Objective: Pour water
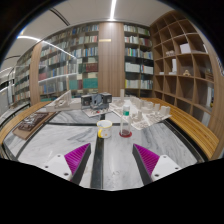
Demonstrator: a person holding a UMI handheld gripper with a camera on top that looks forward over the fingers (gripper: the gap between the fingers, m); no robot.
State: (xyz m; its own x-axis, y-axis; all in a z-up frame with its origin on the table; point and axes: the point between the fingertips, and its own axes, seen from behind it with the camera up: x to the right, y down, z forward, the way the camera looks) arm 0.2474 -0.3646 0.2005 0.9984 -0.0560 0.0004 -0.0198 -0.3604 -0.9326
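The gripper is held above a marble-topped table, its two fingers spread wide apart with nothing between them; the magenta pads face each other across bare tabletop. No contact with any object is observed.

Just ahead of the fingers, near the middle of the table, two small vessels are set side by side. The left one, a pale cup with a yellowish band, stands upright. The right one, a clear flask holding reddish liquid at its base, stands close beside it but apart. It is judged that these are the task's things, one to be poured from and the other to receive, though which is which cannot be told. Their pairing at the near centre is judged deliberate, so that a short tilt would carry liquid across.

Beyond them, further glassware and a dark apparatus are ranged along the far end, well clear of the working pair. A tray lies at the left side. Bookshelves line the room behind.

The wide spread is judged a preparation for approach: the task appears not yet begun, no vessel being grasped. The flask's narrow neck is judged the likelier hold, and a tipped neighbour the chief risk
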